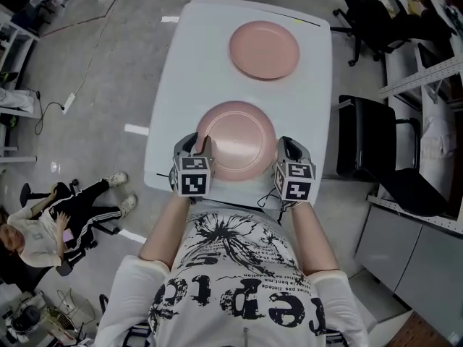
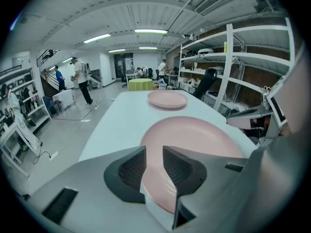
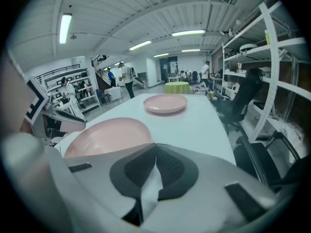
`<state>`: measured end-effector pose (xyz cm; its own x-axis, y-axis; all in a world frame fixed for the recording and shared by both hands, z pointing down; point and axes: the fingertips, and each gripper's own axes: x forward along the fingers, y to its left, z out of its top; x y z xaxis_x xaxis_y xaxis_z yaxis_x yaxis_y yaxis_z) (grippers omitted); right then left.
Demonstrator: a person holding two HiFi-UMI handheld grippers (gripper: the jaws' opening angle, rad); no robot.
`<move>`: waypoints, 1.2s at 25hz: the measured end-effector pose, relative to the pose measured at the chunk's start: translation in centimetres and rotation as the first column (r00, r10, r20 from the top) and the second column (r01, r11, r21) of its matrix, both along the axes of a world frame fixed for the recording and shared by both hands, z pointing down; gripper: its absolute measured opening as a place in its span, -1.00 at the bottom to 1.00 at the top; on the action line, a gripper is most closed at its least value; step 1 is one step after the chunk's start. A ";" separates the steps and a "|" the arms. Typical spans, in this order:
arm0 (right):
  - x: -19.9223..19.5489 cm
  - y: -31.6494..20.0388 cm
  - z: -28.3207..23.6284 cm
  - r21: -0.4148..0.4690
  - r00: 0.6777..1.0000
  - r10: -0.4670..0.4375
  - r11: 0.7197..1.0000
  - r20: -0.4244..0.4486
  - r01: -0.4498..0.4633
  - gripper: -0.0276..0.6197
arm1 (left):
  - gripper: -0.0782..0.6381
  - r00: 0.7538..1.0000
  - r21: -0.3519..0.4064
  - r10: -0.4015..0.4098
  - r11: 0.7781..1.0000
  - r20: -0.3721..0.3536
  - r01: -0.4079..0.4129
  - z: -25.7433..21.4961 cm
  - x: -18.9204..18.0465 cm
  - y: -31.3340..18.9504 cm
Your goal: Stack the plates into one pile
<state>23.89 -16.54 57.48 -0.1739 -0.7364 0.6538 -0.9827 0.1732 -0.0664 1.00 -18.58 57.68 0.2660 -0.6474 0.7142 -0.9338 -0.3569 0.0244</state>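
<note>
Now we hold the left gripper (image 2: 154, 154), fingers apart, astride the rim of the near plate (image 1: 236, 139) on the surface (image 1: 181, 85), seemingly to carry it onto the far plate (image 1: 264, 50); the right gripper (image 3: 155, 152) has its fingers closed, empty.

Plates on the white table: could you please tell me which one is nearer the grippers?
The near plate, flanked by the left gripper and right gripper at the table's front edge; the far plate lies alone toward the other end.
</note>
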 end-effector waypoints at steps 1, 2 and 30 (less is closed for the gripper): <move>0.2 -0.1 -0.7 0.017 1.000 -0.012 1.000 0.005 0.012 -0.89 | -0.51 1.000 0.017 -0.002 1.000 -0.017 0.002 -1.0 0.5 -0.2; 0.5 -0.1 -1.4 0.034 1.000 -0.024 0.999 0.010 0.023 -0.89 | -0.63 0.999 0.031 0.002 1.000 -0.037 -0.001 -2.0 1.1 -0.3; 7.3 -26.1 -4.7 0.065 0.997 0.074 0.995 0.008 -0.074 -0.70 | -0.78 0.956 0.049 0.077 0.997 -0.282 -0.065 -4.4 8.5 -29.1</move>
